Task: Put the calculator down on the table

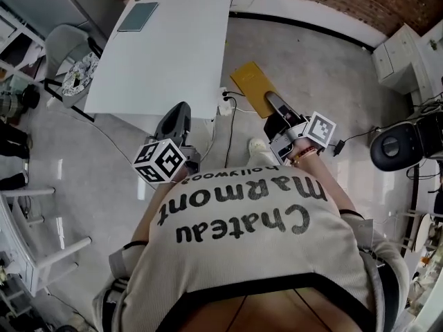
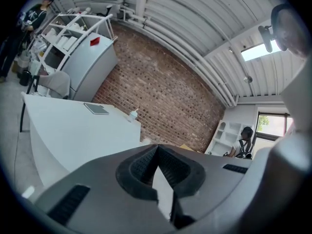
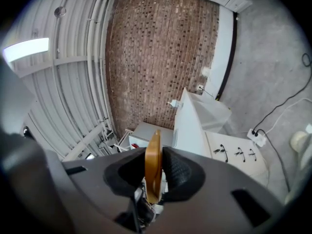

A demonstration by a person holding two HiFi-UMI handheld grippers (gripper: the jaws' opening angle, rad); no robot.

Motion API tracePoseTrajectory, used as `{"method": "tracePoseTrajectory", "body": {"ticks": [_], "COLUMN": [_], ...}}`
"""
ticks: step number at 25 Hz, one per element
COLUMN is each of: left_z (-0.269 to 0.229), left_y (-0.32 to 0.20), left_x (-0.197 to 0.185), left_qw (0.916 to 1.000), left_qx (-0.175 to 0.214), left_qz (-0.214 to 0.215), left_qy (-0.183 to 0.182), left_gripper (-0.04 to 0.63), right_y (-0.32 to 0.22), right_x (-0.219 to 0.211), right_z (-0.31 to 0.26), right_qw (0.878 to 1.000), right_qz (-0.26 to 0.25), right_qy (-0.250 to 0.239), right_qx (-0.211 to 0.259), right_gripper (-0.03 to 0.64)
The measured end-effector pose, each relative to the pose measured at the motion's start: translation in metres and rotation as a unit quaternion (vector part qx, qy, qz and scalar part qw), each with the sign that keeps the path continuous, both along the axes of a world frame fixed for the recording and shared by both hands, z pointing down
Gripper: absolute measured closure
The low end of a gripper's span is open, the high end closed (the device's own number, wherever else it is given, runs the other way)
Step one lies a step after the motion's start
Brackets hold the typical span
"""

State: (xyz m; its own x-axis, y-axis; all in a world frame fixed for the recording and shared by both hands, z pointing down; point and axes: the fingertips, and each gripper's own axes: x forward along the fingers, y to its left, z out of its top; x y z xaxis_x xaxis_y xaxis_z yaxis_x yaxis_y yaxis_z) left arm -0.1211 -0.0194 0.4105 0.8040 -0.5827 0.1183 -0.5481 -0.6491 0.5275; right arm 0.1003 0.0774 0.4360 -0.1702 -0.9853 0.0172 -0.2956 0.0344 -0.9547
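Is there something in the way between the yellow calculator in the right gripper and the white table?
Nothing visible. The calculator, held by the right gripper, hangs over the floor beside the table, whose near part is bare.

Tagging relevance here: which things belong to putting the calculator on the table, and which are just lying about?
In the job: yellow calculator, right gripper shut on it, white table.
Lying about: flat grey pad on the table, chair, power strip, left gripper, shut and empty.
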Motion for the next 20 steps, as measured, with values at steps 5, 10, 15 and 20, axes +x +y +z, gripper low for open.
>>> {"method": "tracePoseTrajectory", "body": {"ticks": [5, 10, 15, 20], "left_z": [0.003, 0.013, 0.013, 0.012], "left_y": [-0.031, -0.067, -0.111, -0.150], "left_x": [-0.018, -0.033, -0.033, -0.019], "left_qw": [0.9992, 0.9964, 0.9900, 0.9837], "left_qx": [-0.008, -0.015, -0.024, -0.030], "left_qz": [-0.039, -0.083, -0.138, -0.176], "left_qy": [-0.004, -0.012, -0.015, -0.017], "left_gripper": [0.594, 0.594, 0.594, 0.594], "right_y": [-0.053, -0.112, -0.184, -0.255], "right_x": [0.013, 0.024, 0.044, 0.074], "right_z": [0.003, 0.006, 0.015, 0.019], "right_qw": [1.000, 0.999, 0.998, 0.996], "right_qz": [-0.019, -0.037, -0.068, -0.087], "right_qy": [0.007, 0.006, -0.006, -0.007], "right_qx": [-0.004, 0.006, -0.007, -0.013], "right_gripper": [0.528, 0.528, 0.528, 0.528]}}
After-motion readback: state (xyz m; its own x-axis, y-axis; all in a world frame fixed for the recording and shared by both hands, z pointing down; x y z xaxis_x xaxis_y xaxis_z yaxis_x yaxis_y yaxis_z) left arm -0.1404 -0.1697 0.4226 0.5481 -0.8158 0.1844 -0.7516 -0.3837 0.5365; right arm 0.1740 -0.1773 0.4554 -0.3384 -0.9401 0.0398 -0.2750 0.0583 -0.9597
